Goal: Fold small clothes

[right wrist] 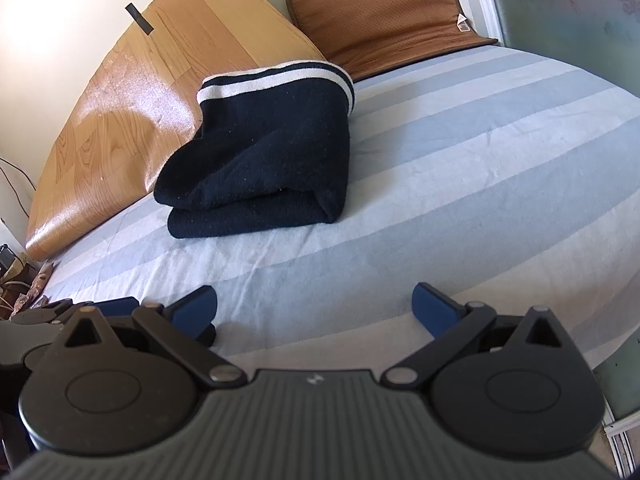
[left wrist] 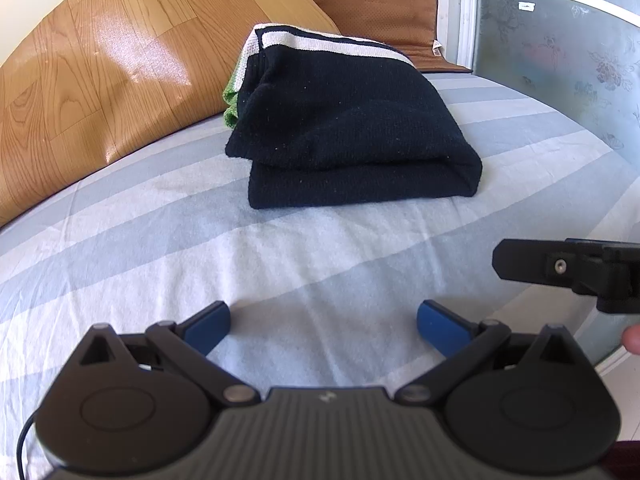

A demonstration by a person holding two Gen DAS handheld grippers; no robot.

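A navy knit garment with a white stripe lies folded in a thick bundle on the blue-and-white striped sheet. A bit of green cloth shows at its far left side. It also shows in the right wrist view, folded and resting by itself. My left gripper is open and empty, hovering over the sheet well short of the garment. My right gripper is open and empty, also short of the garment. Part of the right gripper's side shows at the right edge of the left wrist view.
A wood-pattern mat leans against the wall behind the bed on the left. A brown perforated cushion stands at the back. A frosted floral glass panel borders the right. Cables and clutter sit at the bed's left edge.
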